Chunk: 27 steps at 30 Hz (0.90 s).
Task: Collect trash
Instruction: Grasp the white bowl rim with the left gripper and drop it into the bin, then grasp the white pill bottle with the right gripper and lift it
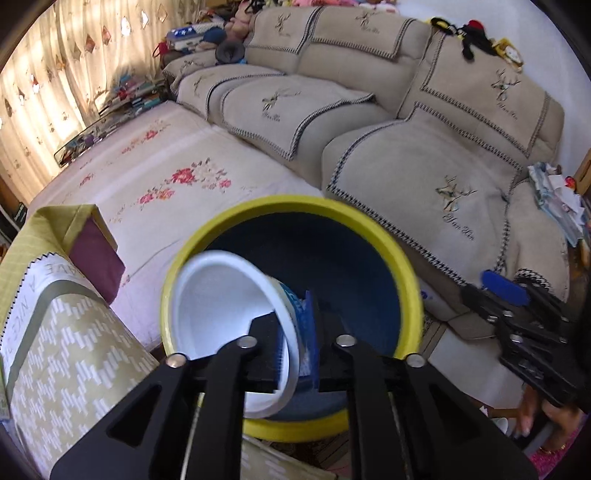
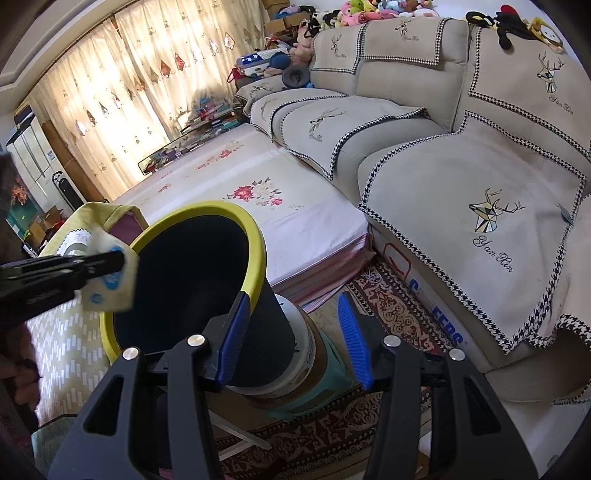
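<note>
Over the bin (image 1: 402, 266), the left gripper (image 1: 295, 343) loosely held the cup (image 1: 229, 295) and should let go there, while the right gripper (image 2: 295, 332) stood half open and empty beside it.

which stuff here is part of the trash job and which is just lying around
In the job:
- paper cup, at the left gripper
- yellow-rimmed bin
- right gripper, open beside the bin

Lying about:
- sofa
- floral mat
- plush toys
- patterned rug

cup (image 1: 229, 295) base: hidden behind fingers (image 1: 308, 332); bin (image 2: 207, 221) bottom: dark, unreadable
</note>
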Motion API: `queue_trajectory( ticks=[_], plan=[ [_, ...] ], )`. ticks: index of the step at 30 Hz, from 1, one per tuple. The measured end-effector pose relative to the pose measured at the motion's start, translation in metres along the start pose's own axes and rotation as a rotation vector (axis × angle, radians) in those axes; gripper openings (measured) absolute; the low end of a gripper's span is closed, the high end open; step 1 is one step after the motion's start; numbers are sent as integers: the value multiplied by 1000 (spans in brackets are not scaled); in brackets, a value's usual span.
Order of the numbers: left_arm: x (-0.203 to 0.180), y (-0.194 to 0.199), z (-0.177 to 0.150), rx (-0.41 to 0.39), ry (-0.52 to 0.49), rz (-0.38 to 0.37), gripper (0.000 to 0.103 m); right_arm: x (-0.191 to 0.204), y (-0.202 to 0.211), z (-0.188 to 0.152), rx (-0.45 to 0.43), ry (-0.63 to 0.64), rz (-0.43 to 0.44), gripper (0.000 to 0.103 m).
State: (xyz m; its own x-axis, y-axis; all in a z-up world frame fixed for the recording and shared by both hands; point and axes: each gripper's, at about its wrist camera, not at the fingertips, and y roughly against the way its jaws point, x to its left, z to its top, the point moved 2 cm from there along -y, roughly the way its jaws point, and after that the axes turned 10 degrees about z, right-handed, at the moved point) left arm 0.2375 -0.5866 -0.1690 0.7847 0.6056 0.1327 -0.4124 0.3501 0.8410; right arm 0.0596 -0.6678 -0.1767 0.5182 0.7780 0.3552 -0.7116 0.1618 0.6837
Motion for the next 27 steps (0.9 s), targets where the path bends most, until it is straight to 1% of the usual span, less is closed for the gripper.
queue_trajectory(
  ticks=[1, 3, 5, 6, 7, 8, 10, 11, 12, 13, 14, 15, 16, 17, 19, 21, 22, 25, 27],
  plan=[
    [1, -6, 1, 13, 7, 6, 31, 1, 0, 0, 1, 0, 1, 48],
    [6, -8, -4, 12, 20, 7, 35, 2, -1, -1, 5, 2, 4, 48],
    [13, 0, -6, 3, 39, 4, 37, 4, -2, -2, 11, 5, 5, 48],
    [17, 7, -7, -7, 52, 1, 39, 5, -2, -3, 13, 7, 7, 48],
    [20, 14, -9, -18, 62, -2, 44, 7, -3, -4, 15, 9, 8, 48],
    [26, 26, -12, -38, 78, -4, 47, 9, -3, -5, 17, 11, 10, 48],
    [35, 48, -20, -71, 107, -5, 58, 14, -4, -7, 22, 14, 17, 49],
    [42, 64, -26, -95, 129, -13, 59, 16, -4, -8, 25, 16, 21, 49],
    [47, 78, -31, -117, 149, -23, 64, 20, -5, -9, 27, 19, 25, 49],
    [53, 95, -39, -143, 169, -29, 71, 25, -5, -10, 31, 25, 31, 50],
    [58, 109, -48, -164, 185, -27, 75, 30, -6, -11, 35, 31, 37, 50],
    [65, 126, -57, -193, 206, -16, 84, 34, -6, -12, 37, 38, 43, 51],
    [71, 140, -65, -214, 219, -6, 88, 40, -7, -14, 41, 49, 50, 51],
    [79, 156, -76, -244, 240, 13, 88, 46, -7, -15, 44, 59, 57, 51],
    [94, 185, -94, -292, 277, 48, 94, 60, -7, -18, 51, 82, 72, 52],
    [115, 216, -117, -343, 326, 96, 96, 74, -7, -21, 57, 106, 89, 52],
    [127, 231, -131, -367, 358, 138, 98, 83, -7, -23, 60, 121, 97, 53],
    [156, 263, -169, -404, 424, 228, 98, 108, -7, -29, 73, 164, 121, 54],
    [181, 282, -198, -412, 478, 300, 98, 126, -7, -34, 82, 190, 135, 54]
  ],
)
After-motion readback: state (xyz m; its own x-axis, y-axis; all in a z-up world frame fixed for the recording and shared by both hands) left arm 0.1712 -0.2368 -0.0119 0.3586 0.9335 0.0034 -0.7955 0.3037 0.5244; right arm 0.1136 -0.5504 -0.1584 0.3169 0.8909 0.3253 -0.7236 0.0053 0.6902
